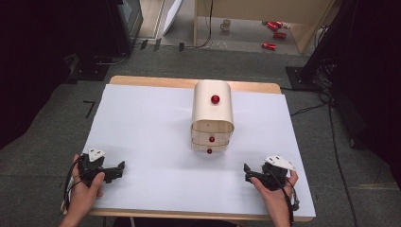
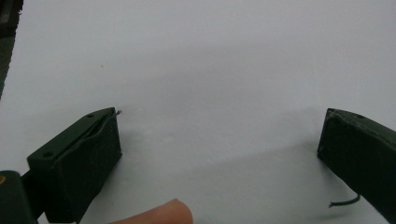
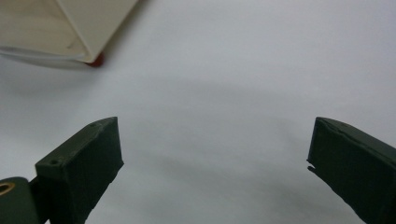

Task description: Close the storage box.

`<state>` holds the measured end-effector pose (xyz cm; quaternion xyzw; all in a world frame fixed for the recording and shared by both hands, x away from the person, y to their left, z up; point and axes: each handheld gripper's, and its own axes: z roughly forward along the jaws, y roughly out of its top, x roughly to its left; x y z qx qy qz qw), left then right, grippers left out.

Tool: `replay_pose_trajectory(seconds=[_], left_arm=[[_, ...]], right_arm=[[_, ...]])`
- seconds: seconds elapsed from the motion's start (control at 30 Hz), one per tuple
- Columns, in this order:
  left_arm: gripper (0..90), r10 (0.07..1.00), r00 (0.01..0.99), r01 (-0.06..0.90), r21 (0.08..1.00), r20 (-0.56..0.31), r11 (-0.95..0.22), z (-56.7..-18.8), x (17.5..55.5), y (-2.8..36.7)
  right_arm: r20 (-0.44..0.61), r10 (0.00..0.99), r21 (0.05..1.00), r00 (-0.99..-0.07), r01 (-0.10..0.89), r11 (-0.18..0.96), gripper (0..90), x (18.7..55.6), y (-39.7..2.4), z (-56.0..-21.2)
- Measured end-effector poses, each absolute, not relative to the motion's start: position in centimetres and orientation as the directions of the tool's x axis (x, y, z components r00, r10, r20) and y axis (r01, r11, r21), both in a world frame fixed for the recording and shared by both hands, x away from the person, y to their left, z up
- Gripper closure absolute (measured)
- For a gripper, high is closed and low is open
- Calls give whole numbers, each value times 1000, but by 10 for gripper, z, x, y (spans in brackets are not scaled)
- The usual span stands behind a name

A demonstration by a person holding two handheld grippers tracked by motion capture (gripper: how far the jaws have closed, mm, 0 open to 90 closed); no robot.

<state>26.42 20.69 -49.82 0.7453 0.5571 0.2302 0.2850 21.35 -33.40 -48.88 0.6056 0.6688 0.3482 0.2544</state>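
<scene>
A small pale wooden drawer chest (image 1: 213, 115) with a rounded top stands near the middle of the white table (image 1: 156, 127). Its drawers carry red round knobs (image 1: 211, 139), and one more red knob sits on top. My left gripper (image 1: 115, 170) rests at the front left, open, nothing between its jaws (image 2: 219, 140). At the front right my right gripper (image 1: 249, 173) is open too, jaws wide apart over bare table (image 3: 215, 144). A corner of the chest (image 3: 70, 28) with a red knob shows in the right gripper view, upper left.
The white sheet covers a wooden table whose edge (image 1: 189, 82) shows at the back. Beyond it, on the floor, lie red cans (image 1: 274, 33), a mug (image 1: 226, 24) and cables (image 1: 331, 118). A fingertip (image 2: 159, 214) shows low in the left gripper view.
</scene>
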Motion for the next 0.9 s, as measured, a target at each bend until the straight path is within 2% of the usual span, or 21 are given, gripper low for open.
replay_pose_trajectory(seconds=[0.47, 0.57, 0.8, 0.9], left_arm=[[0, 962, 273, 699, 681, 26, -217, -498, 264, 207], [0, 962, 273, 699, 681, 26, -217, -498, 264, 207], [0, 962, 273, 699, 681, 26, -217, -498, 264, 207], [0, 962, 273, 699, 681, 26, -217, -498, 264, 207]], right_arm=[[70, 997, 746, -43, 665, -23, 0, 194, -379, -499], [70, 997, 747, -39, 665, -27, 0, 190, -384, -499], [3, 998, 727, -69, 685, 45, 0, 182, -390, -503], [19, 997, 722, -79, 690, 41, 0, 181, -391, -505]])
